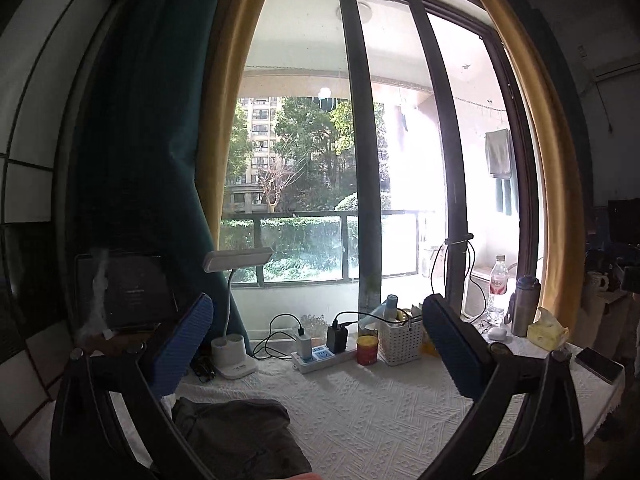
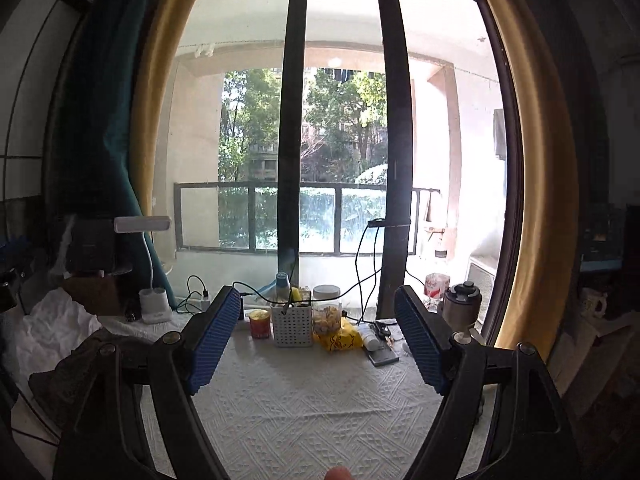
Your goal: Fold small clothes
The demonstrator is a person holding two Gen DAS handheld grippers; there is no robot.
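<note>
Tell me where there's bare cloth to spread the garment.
Free: white tablecloth in front of the white basket, right of the dark garment. Crowded: the window edge, from desk lamp and power strip to the steel flask.

Left claw [image 1: 316, 344] spread wide above the white-clothed table [image 1: 380, 412], nothing between its blue pads [image 1: 184, 344], dark crumpled garment [image 1: 240, 436] at seven o'clock, desk lamp [image 1: 234, 312] at nine, power strip [image 1: 322, 356] and white basket [image 1: 400, 340] at twelve, steel flask [image 1: 524, 306] at two.
</note>
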